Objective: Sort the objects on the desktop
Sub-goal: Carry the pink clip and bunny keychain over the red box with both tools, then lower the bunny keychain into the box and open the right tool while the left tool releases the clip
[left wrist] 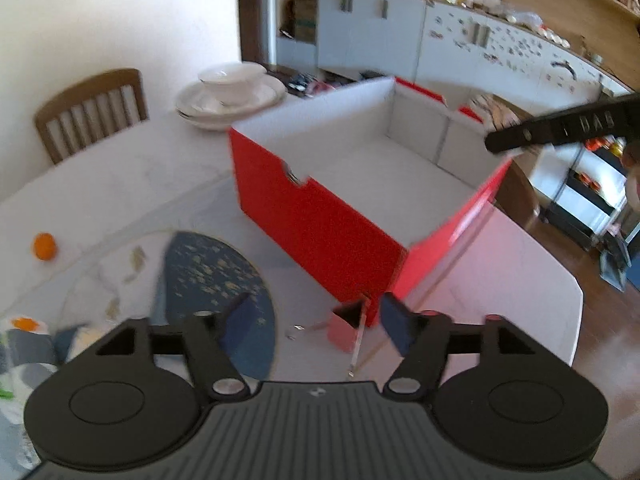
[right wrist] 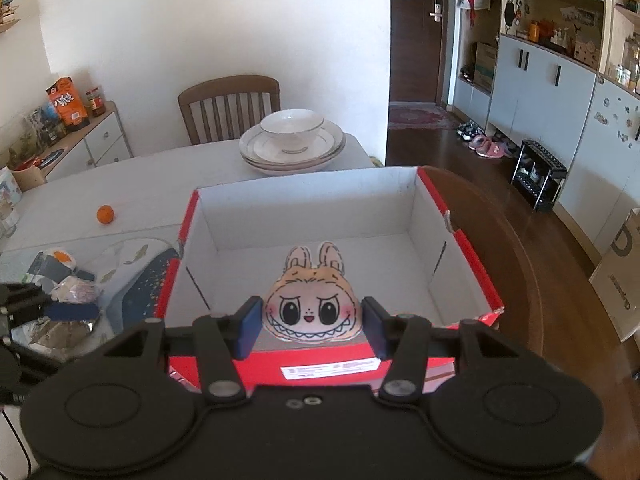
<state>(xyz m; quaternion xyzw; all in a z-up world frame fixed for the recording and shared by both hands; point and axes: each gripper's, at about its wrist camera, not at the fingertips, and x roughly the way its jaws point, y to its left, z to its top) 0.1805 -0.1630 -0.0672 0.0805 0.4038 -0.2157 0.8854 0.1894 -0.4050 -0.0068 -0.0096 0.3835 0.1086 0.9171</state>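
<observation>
Meanwhile the right gripper [right wrist: 308,322] is clamped on a rabbit-eared plush face [right wrist: 311,306], held above the near wall of the red box [right wrist: 424,196]. Left gripper [left wrist: 316,318] stands apart beside the box's corner, seemingly empty, though blurred.

1. A home's dining area: a white dining table [right wrist: 152,184] with stacked plates and a bowl [right wrist: 292,142], and a wooden chair [right wrist: 229,106] behind it at centre.
2. At right, grey cabinets [right wrist: 540,80], shoes and slippers [right wrist: 482,142] on wooden floor, and an entrance door [right wrist: 416,32] at upper centre.
</observation>
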